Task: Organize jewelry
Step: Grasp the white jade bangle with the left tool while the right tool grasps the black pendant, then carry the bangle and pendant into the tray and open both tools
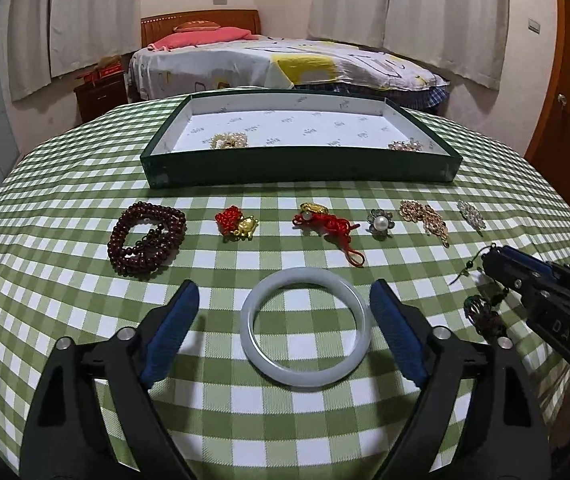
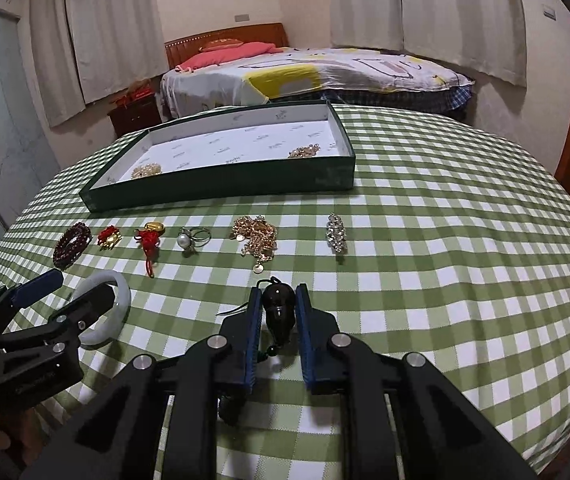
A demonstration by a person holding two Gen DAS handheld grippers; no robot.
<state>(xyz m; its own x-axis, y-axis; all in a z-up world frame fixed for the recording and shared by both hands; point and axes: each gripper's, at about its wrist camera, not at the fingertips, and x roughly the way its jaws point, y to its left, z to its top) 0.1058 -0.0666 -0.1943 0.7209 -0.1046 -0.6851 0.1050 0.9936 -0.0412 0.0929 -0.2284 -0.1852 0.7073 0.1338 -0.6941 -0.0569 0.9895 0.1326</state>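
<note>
counter (image 1: 245, 420): round, green-and-white checked cloth. Loose weave and folds could snag chains or cords dragged across it.
tray (image 1: 301, 170): shallow dark-green box with white printed lining, at 12 o'clock on the counter. Two gold clusters already lie inside, one far left, one far right. Its near wall stands up, so a low carry could clip it and spill the piece.
left gripper (image 1: 284, 334): jaws wide open, straddling the pale jade-white bangle (image 1: 305, 326), which lies flat on the cloth, pads clear on both sides. Risk: smooth, hard, round; an off-centre squeeze could squirt it out toward 6 o'clock and off the edge.
right gripper (image 2: 278, 320): jaws closed on a dark brown gourd-shaped pendant (image 2: 279, 308) with a dark cord and bead trailing below. Risk: rounded body may pivot in the pads, and the hanging cord could catch on neighbouring pieces.
spacing: the two grippers work near each other, right one at 3 o'clock of the bangle. Collision is possible if both head for the tray together.
row still out, 9 to 3 o'clock: dark red bead bracelet (image 1: 147, 238), red knot with gold charm (image 1: 237, 224), red cord with gold ingot (image 1: 327, 224), pearl ring (image 1: 380, 225), gold chain heap (image 1: 425, 218), crystal brooch (image 1: 471, 214). The chain is likeliest to tangle or come up partly.
</note>
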